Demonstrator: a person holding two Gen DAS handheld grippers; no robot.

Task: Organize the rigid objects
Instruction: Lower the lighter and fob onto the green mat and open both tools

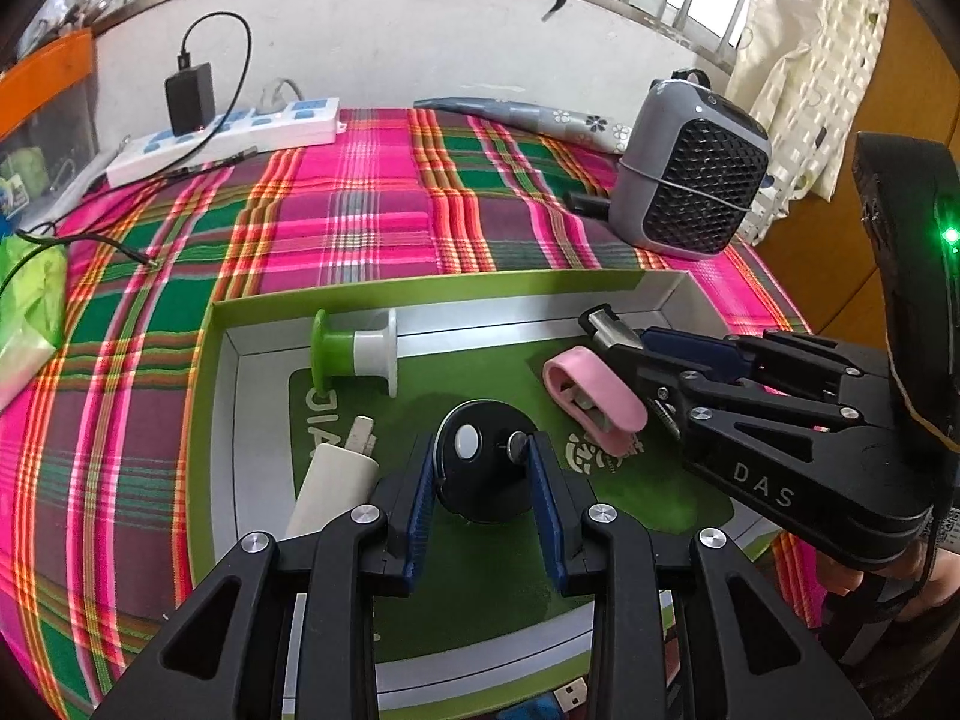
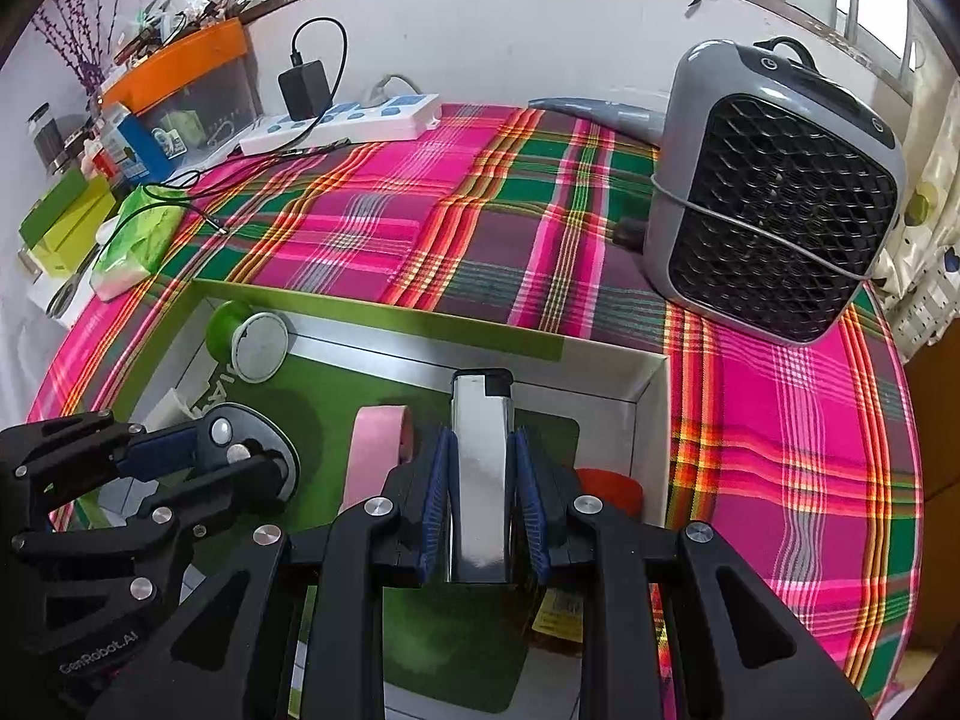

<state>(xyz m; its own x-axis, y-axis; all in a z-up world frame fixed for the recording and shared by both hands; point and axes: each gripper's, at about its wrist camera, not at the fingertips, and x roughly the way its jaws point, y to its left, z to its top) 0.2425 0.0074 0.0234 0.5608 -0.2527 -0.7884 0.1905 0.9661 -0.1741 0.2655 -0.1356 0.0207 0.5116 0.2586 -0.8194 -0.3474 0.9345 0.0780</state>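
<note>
Right gripper (image 2: 480, 498) fingers clamped on the silver lighter (image 2: 480, 462), held over the green tray (image 1: 540, 291); left gripper (image 1: 480, 492) fingers part-closed around the black round gadget (image 1: 483, 456) low in the tray; risk: lighter's slick body slips on release and knocks the pink clip (image 1: 594, 393); grippers close, could collide.

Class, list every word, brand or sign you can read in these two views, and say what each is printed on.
"DAS": right gripper body.
"GenRobot.AI": left gripper body.
White letters on the green box floor: partly hidden, unreadable.
Yellow label under the right gripper: too small.
</note>
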